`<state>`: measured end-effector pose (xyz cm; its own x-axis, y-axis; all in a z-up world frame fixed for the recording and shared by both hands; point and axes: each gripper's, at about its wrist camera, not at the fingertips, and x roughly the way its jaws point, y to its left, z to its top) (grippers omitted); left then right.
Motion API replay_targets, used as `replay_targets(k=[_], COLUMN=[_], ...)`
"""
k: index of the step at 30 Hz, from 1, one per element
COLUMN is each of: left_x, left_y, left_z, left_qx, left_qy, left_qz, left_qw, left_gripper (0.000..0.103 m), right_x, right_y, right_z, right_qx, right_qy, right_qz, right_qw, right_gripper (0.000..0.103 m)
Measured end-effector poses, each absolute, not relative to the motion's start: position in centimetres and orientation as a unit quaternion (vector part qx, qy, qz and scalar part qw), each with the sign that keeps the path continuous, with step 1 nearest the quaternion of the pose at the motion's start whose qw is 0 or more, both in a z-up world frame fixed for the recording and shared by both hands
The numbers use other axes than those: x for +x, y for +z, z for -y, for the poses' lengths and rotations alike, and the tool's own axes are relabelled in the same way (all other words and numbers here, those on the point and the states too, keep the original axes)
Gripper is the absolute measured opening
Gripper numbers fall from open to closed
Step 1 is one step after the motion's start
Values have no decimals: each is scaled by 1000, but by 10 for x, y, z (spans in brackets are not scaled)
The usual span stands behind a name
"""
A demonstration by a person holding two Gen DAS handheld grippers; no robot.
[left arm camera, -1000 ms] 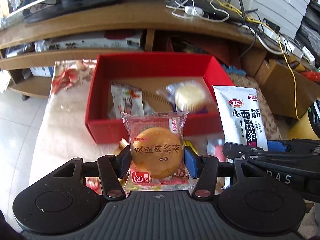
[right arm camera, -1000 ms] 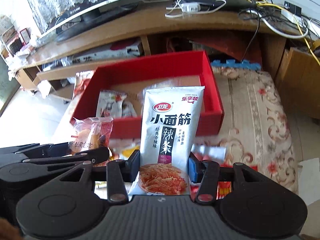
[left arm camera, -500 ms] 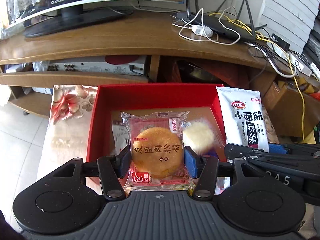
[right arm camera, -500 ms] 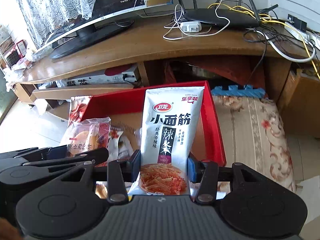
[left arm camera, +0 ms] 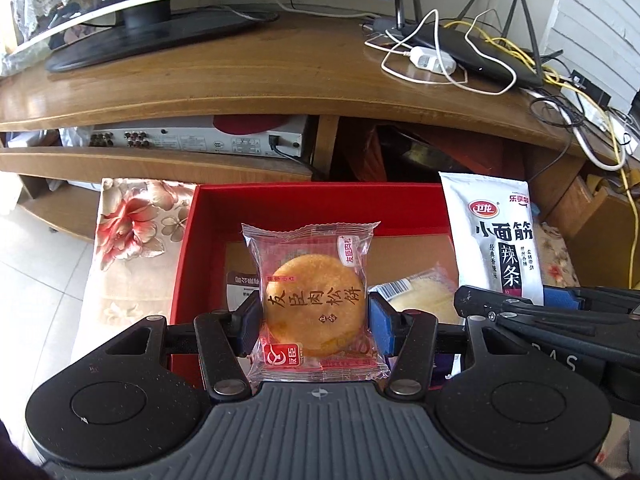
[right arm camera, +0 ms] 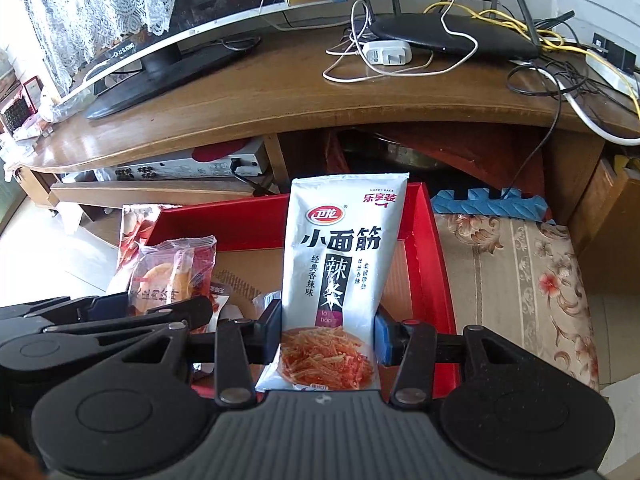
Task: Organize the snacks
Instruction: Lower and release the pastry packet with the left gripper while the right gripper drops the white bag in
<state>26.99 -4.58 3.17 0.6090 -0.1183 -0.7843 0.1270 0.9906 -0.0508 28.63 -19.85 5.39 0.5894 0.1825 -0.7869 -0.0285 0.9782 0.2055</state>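
My left gripper (left arm camera: 314, 326) is shut on a clear-wrapped round golden pastry (left arm camera: 314, 304), held upright over the red box (left arm camera: 304, 204). My right gripper (right arm camera: 328, 330) is shut on a tall white bag of spicy strips (right arm camera: 340, 264), also upright, above the box's right half (right arm camera: 436, 256). In the left wrist view that white bag (left arm camera: 498, 240) and the right gripper's arm show at the right. In the right wrist view the pastry (right arm camera: 172, 276) shows at the left. Inside the box lie a pale wrapped cake (left arm camera: 420, 300) and a small white-and-red packet (right arm camera: 220, 304).
The box sits on a floral cushion (right arm camera: 512, 280). Behind it stands a wooden TV stand (left arm camera: 240, 76) with a monitor (left arm camera: 140, 12), a router (right arm camera: 452, 36), a white charger and tangled cables. A silver player (left arm camera: 200, 140) sits on its shelf. White floor tiles lie left.
Both grippers carried their snacks forward, from before the box's near wall to above its inside. The TV stand looms closer. Both grips held.
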Motion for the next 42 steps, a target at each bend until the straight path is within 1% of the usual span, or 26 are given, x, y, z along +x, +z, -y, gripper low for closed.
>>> replay_targets(k=[18,39,42], left_x=[290,297,297], left_y=[10,0,2], left_z=[45,44,43], left_qx=[6,12,11], left_qy=[-51,-39,-39], left_qz=[-461,-473,-470], left_qw=[886,880,882], left_gripper=[61,61,65], right_x=[309,320,319], right_y=[29,15,16], right_z=[194,189,191], right_qx=[79,73,76], right_qy=[62,52,48], right_qz=[-473,-471,-470], right_qw=[875,878,878], right_gripper=[45,47,47])
